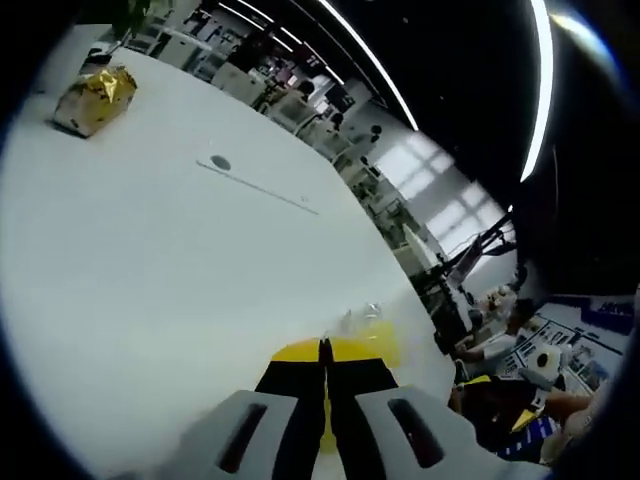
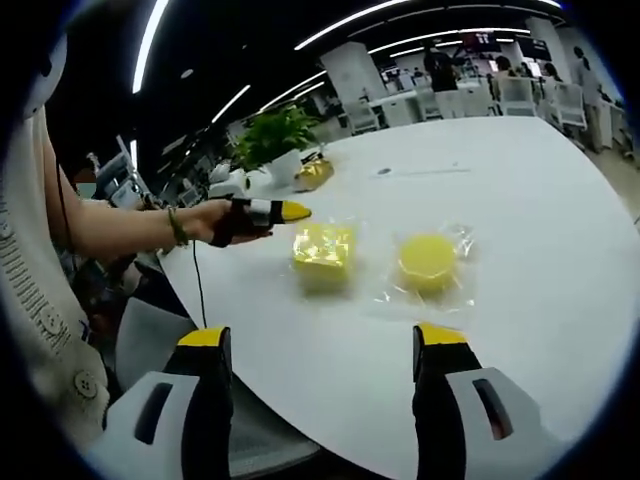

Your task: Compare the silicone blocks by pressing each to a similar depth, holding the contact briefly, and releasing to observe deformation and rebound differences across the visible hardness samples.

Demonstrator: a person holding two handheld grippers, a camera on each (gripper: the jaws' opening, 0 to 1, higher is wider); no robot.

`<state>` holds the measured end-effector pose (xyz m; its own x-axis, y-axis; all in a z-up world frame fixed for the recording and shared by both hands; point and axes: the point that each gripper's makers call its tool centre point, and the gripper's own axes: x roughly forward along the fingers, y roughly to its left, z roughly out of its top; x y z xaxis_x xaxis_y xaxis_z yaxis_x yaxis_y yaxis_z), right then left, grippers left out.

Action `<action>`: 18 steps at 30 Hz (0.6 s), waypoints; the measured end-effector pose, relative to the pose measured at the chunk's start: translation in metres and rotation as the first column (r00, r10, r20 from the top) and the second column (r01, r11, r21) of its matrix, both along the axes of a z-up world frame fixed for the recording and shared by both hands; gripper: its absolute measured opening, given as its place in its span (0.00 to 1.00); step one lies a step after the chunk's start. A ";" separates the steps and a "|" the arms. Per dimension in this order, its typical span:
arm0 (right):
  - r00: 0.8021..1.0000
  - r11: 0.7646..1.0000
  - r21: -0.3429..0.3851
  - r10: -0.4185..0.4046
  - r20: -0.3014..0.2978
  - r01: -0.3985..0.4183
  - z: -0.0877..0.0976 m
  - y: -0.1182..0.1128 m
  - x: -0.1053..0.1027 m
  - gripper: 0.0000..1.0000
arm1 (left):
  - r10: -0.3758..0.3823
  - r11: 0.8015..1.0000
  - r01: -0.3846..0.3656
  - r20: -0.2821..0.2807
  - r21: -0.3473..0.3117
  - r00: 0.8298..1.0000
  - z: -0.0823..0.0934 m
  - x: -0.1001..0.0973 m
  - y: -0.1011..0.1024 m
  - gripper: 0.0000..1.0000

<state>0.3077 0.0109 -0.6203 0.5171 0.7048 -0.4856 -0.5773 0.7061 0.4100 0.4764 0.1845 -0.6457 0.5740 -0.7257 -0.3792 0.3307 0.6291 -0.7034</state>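
Left tongs (image 1: 324, 352) pressed together, empty; right tongs (image 2: 322, 338) wide apart, facing two wrapped silicone blocks (image 2: 323, 254).

The left gripper view skims low over the round white table (image 1: 150, 260); the right gripper view faces that shared table (image 2: 520, 200) from its edge

— What sort of place was it?
— An open-plan office: long ceiling light strips (image 2: 340, 22), rows of desks and chairs (image 2: 520, 95) behind, bright windows (image 1: 430, 175).
— Anything nearer?
— A large white table (image 2: 520, 190) with a potted plant (image 2: 272, 135) on it.
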 end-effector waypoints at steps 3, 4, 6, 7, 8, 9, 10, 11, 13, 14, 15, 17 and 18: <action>1.000 1.000 0.012 0.013 0.010 -0.013 0.003 0.004 -0.002 0.68 | -0.033 0.999 0.034 0.024 -0.015 0.999 0.020 -0.013 -0.015 0.00; 1.000 1.000 0.012 0.023 0.021 -0.024 0.005 0.005 -0.003 0.68 | -0.040 0.999 0.041 0.027 -0.014 0.999 0.024 -0.016 -0.019 0.00; 0.999 0.999 0.019 0.030 0.036 -0.031 0.010 0.006 -0.005 0.68 | -0.067 0.998 0.067 0.045 -0.001 0.997 0.033 -0.025 -0.029 0.00; 0.999 0.999 0.022 0.031 0.045 -0.032 0.012 0.006 -0.005 0.68 | -0.071 0.997 0.071 0.053 -0.003 0.996 0.037 -0.028 -0.033 0.00; 0.998 0.999 0.024 0.032 0.055 -0.033 0.016 0.006 -0.006 0.68 | -0.092 0.996 0.093 0.062 -0.004 0.994 0.040 -0.033 -0.039 0.00; 0.998 0.999 0.025 0.032 0.062 -0.033 0.018 0.005 -0.006 0.68 | -0.100 0.995 0.101 0.067 -0.002 0.993 0.043 -0.036 -0.042 0.00; 0.997 0.999 0.024 0.032 0.073 -0.034 0.021 0.004 -0.007 0.68 | -0.112 0.994 0.112 0.067 -0.002 0.991 0.046 -0.041 -0.047 0.00; 0.996 0.999 0.022 0.032 0.081 -0.034 0.022 0.003 -0.007 0.68 | -0.120 0.993 0.121 0.074 -0.001 0.990 0.048 -0.043 -0.050 0.00; 0.995 0.999 0.024 0.029 0.096 -0.031 0.027 0.000 -0.008 0.68 | -0.137 0.991 0.137 0.083 0.004 0.987 0.053 -0.050 -0.055 0.00; 0.994 0.999 0.025 0.027 0.102 -0.030 0.029 -0.001 -0.009 0.68 | -0.140 0.990 0.140 0.091 0.009 0.986 0.054 -0.052 -0.056 0.00; 0.994 0.999 0.025 0.026 0.109 -0.029 0.031 -0.001 -0.009 0.68 | -0.143 0.990 0.143 0.092 0.005 0.985 0.056 -0.054 -0.057 0.00; 0.992 0.999 0.024 0.025 0.122 -0.028 0.034 -0.002 -0.009 0.68 | -0.144 0.990 0.144 0.096 0.000 0.985 0.061 -0.058 -0.056 0.00; 0.991 0.999 0.024 0.026 0.132 -0.030 0.036 -0.003 -0.010 0.68 | -0.145 0.989 0.146 0.099 -0.003 0.984 0.065 -0.059 -0.056 0.00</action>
<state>0.2980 0.0081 -0.5839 0.5552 0.7317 -0.3955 -0.6471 0.6787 0.3472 0.4173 0.1288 -0.5808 0.4961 -0.8078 -0.3183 0.4863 0.5622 -0.6689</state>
